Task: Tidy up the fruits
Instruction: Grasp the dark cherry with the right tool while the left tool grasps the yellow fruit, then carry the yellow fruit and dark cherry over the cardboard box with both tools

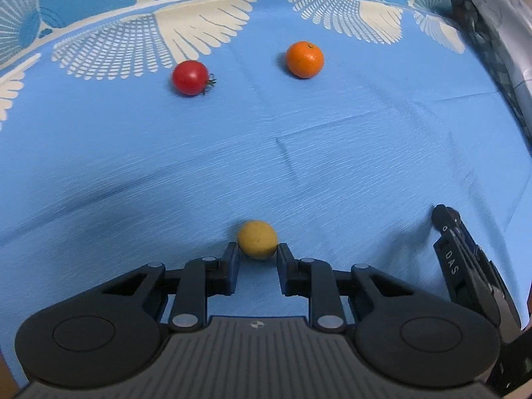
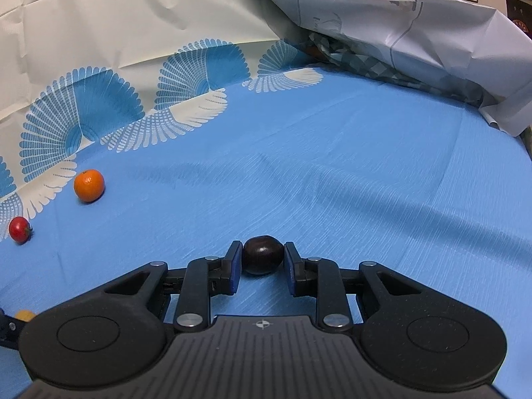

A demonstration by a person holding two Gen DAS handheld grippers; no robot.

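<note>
- Left hand-held gripper (image 1: 258,255): clenched on yellow fruit (image 1: 257,238), pinched at the tips, resting on blue cloth (image 1: 332,153).
- Right hand-held gripper (image 2: 262,256): grasping dark fruit (image 2: 262,254), near-round, long axis across the pads.
- Tomato (image 1: 190,77) & orange (image 1: 304,59) lie ahead of the left gripper, well apart; left is nearer.
- Rumpled pale sheet (image 2: 415,16) at far right edge.

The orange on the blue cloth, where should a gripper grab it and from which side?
Grip the orange across its widest middle, coming from above. It is round, sits stem end up and stands clear of the tomato, so both fingers have room either side.
</note>
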